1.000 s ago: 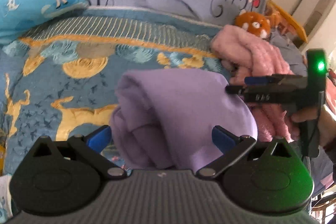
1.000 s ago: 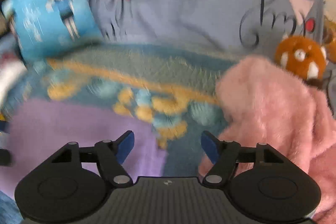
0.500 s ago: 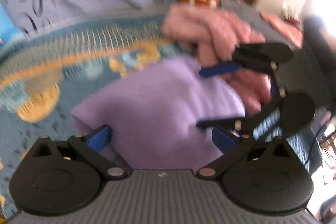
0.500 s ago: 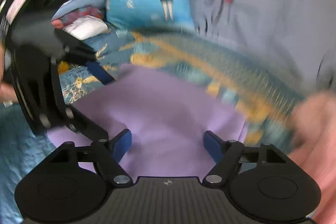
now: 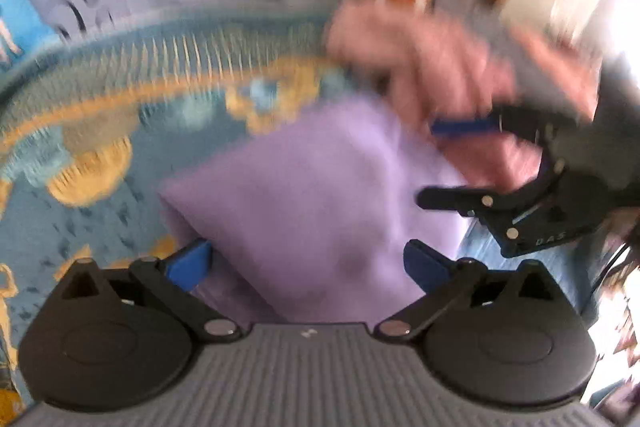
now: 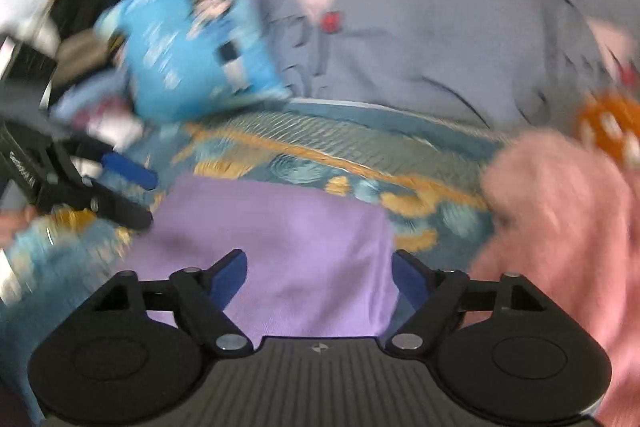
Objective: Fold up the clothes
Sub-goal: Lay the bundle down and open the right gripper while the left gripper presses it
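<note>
Since a second ago, turned from a rolled purple bundle held up between the left pads into a flat folded purple garment (image 5: pixel 316 195) lying on the blue-and-gold bedspread (image 5: pixel 92 195). Right hand-held gripper (image 5: pixel 448 163), then off by the pink fleece (image 6: pixel 560 227), now swung across to the purple garment's right edge. Right jaws widened over that second and now steady, wide apart, garment (image 6: pixel 280 251) showing flat between and beyond the blue pads (image 6: pixel 228 275) with no cloth pinched: released. Left hand-held gripper (image 5: pixel 306 263) likewise spread wide, garment filling the space between its pads (image 5: pixel 188 263); edges near both pads, but no squeeze visible through the blur, so read as released too.

Judged from this: purple piece looks folded and set down, likely being squared or about to be moved; pink fleece beside it appears unfolded and probably next.

Pose: both tools angled downward toward the bed, left from the near side, right from the garment's right flank, its jaws one above the other in the left view. In the right view, left tool (image 6: pixel 120 187) at the garment's far left corner. Grey pillows (image 6: pixel 440 27) and blue cartoon cushion (image 6: pixel 192 47) behind. Heavy motion blur in both views
</note>
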Action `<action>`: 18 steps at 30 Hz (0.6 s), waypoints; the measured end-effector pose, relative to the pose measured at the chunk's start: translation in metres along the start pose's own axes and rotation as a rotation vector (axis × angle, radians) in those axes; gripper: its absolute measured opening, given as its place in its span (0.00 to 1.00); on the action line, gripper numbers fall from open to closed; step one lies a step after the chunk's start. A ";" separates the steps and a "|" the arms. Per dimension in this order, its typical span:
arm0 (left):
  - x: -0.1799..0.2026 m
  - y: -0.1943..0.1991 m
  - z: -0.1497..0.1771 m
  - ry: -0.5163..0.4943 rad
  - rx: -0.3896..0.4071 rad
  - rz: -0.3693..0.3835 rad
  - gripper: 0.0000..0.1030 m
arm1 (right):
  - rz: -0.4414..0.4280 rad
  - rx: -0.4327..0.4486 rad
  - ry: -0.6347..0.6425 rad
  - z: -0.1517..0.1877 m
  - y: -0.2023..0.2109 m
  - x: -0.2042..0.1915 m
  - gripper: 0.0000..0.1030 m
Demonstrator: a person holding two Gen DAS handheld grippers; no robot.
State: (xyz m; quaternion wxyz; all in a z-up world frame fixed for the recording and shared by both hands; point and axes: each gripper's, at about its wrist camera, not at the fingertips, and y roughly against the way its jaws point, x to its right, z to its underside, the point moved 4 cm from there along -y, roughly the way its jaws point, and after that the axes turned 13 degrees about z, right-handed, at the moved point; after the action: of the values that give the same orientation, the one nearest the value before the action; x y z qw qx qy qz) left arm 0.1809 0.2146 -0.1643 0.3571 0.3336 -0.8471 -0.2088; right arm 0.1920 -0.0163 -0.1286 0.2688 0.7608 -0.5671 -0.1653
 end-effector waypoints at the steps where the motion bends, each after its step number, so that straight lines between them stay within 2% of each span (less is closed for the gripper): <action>1: -0.005 0.007 -0.002 0.030 0.031 0.000 1.00 | -0.015 -0.019 -0.076 0.004 0.007 0.007 0.80; 2: -0.009 0.012 -0.004 0.061 0.057 -0.001 1.00 | -0.039 -0.042 -0.146 0.012 0.010 0.013 0.82; 5: -0.020 0.009 -0.006 0.127 0.068 0.005 1.00 | -0.163 -0.115 -0.484 0.051 0.023 0.029 0.87; 7: -0.022 0.003 -0.008 0.137 0.065 -0.002 1.00 | -0.260 -0.144 -0.764 0.087 0.023 0.036 0.89; 8: -0.021 0.000 -0.008 0.140 0.062 0.003 1.00 | -0.281 -0.156 -0.876 0.103 0.022 0.037 0.89; 10: -0.017 -0.003 -0.007 0.144 0.059 0.015 1.00 | -0.256 -0.174 -1.025 0.130 0.013 0.035 0.90; 13: -0.010 -0.004 -0.005 0.151 0.063 0.021 1.00 | -0.239 -0.141 -1.110 0.144 0.000 0.030 0.91; 17: -0.015 -0.012 -0.003 0.220 0.076 0.026 1.00 | -0.226 -0.023 -1.119 0.127 -0.017 0.023 0.99; 18: -0.018 -0.014 -0.003 0.241 0.077 0.028 1.00 | -0.214 -0.017 -1.126 0.124 -0.023 0.023 1.00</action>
State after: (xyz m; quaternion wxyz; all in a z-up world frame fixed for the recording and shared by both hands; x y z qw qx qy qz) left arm 0.1986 0.2171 -0.1789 0.4460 0.3579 -0.8101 -0.1295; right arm 0.1477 -0.0610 -0.2404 -0.0870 0.6065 -0.5413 -0.5759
